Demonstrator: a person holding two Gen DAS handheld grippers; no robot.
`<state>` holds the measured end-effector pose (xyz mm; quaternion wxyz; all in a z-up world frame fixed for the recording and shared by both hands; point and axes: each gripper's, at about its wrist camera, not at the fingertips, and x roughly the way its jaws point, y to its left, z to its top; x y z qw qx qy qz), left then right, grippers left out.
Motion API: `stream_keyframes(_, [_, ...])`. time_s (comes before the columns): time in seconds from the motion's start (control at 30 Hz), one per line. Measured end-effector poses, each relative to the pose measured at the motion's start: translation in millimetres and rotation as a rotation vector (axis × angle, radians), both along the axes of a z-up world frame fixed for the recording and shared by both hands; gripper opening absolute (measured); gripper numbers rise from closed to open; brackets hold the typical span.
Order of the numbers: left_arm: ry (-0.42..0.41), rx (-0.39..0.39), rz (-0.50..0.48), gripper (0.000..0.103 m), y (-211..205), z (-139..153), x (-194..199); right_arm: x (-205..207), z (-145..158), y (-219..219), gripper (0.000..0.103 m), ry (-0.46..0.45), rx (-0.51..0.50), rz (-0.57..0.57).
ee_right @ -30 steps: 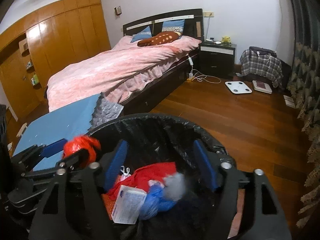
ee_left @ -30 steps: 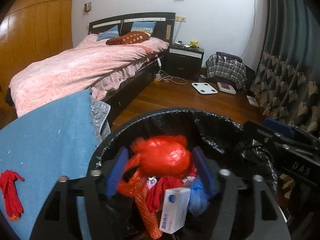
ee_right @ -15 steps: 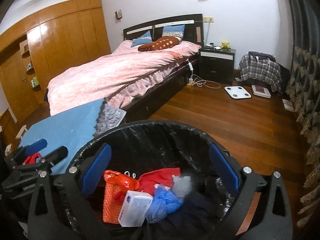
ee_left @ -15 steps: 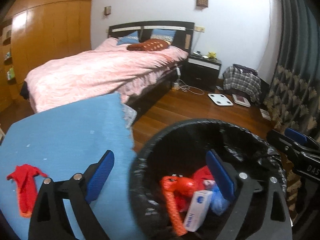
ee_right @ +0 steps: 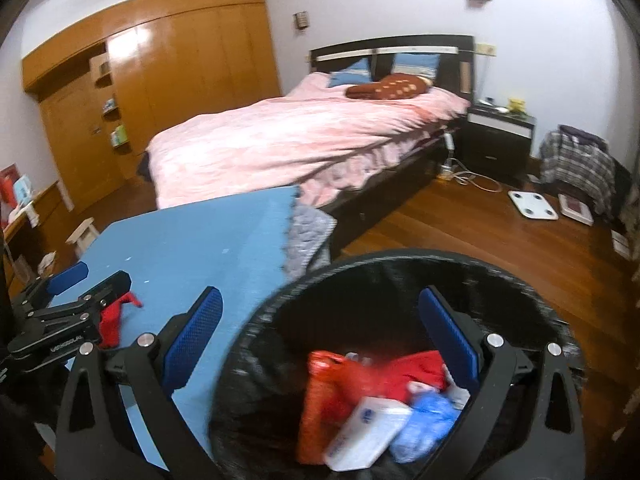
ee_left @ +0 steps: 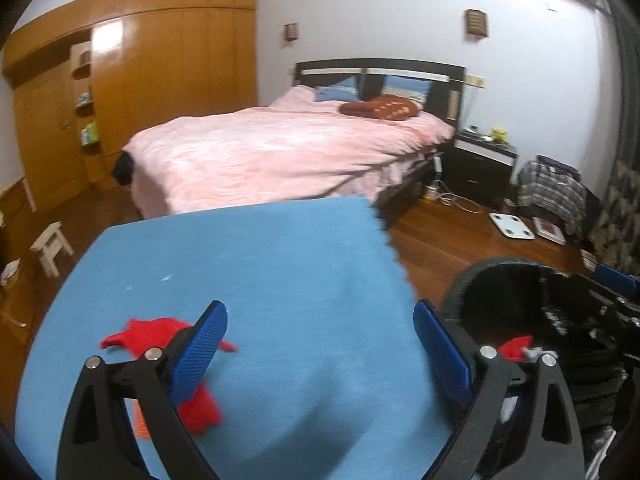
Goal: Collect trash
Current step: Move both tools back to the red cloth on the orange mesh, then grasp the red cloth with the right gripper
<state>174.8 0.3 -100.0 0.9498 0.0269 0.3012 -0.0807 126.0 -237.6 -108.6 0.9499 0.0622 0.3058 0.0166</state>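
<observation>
The red scrap (ee_left: 160,330) you are after lies on the blue mat (ee_left: 280,272), crumpled, with part of it hidden behind the left finger of your left gripper (ee_left: 320,344); from the right wrist view the same scrap (ee_right: 114,314) shows just beyond that gripper's tips. Your left gripper hangs over the mat with its blue pads (ee_left: 202,350) spread wide and nothing between them — released, not touching the scrap as far as the blur allows you to judge. Your right gripper (ee_right: 340,344) is likewise spread, empty, and sits above the near rim of the trash bin (ee_right: 532,292), its left pad over the mat and its right pad over the bin's mouth. The bin stands just beside the mat's right edge, lined with a black bag, and already holds an orange-red mesh bag (ee_right: 324,396), a red cloth (ee_right: 424,366), a white box with blue print (ee_right: 366,434) and a blue plastic wad (ee_right: 426,428), all heaped together at the bottom. Beyond the mat a grey quilted cloth (ee_right: 310,230) hangs off its far corner, and behind that stands the bed with its pink cover (ee_left: 288,156) — a wooden wardrobe (ee_left: 160,76) along the left wall, a dark nightstand (ee_left: 480,164) to the right of the bed, and a white scale (ee_left: 511,225) on the wood floor.
</observation>
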Motion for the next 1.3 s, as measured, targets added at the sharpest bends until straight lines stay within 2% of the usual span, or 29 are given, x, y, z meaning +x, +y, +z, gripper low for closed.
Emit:
stream_keyframes(0.47, [0.012,0.020,0.190,0.092,106.2,-15.6,0.8,35.3,-8.7,97.0,0.096,0.022,-0.001,0.157])
stream_keyframes(1.0, [0.056,0.018,0.321,0.092,197.2,-38.5,6.5,71.3,-31.9,196.0,0.096,0.050,-0.016,0.310])
stream_keyframes(1.3, [0.070,0.017,0.355,0.092,227.1,-47.7,11.5,89.9,-52.7,252.2,0.096,0.096,-0.025,0.401])
